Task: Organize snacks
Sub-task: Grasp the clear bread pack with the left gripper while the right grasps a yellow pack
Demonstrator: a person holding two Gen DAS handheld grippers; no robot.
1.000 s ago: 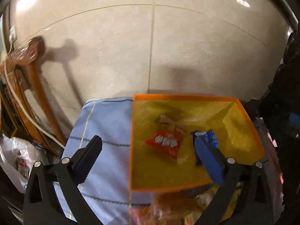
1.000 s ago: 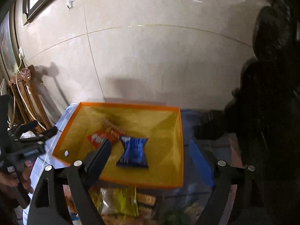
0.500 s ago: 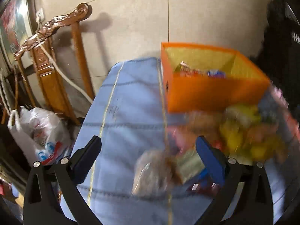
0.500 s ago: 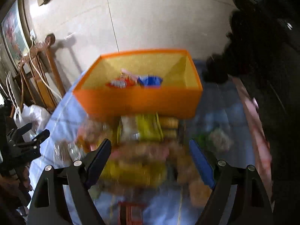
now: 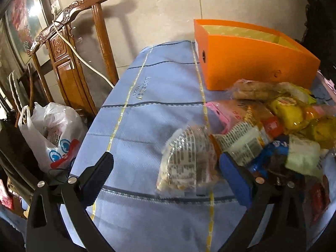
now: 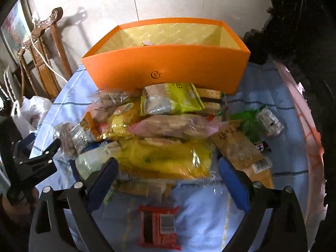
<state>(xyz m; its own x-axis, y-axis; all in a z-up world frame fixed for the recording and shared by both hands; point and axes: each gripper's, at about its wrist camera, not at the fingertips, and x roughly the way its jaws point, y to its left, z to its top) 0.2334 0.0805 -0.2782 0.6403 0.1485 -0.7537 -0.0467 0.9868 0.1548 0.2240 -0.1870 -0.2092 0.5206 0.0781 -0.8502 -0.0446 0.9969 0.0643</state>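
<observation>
- Orange box (image 6: 166, 67) stands at the desk's (image 5: 147, 113) far edge, long axis crosswise, open top up.
- Snack pile (image 6: 159, 126) lies just before it — a clear printed packet (image 5: 189, 159) runs lengthwise toward the left tongs (image 5: 166, 174).
- Left tongs: spread, empty.
- Right tongs (image 6: 168, 178): opening over a yellow bag (image 6: 166, 157), not pinching.
- Bare cloth lies left of the pile.

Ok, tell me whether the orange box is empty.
Not empty: a snack packet's edge shows above the orange box's front wall. How much more is inside, cannot tell.
</observation>
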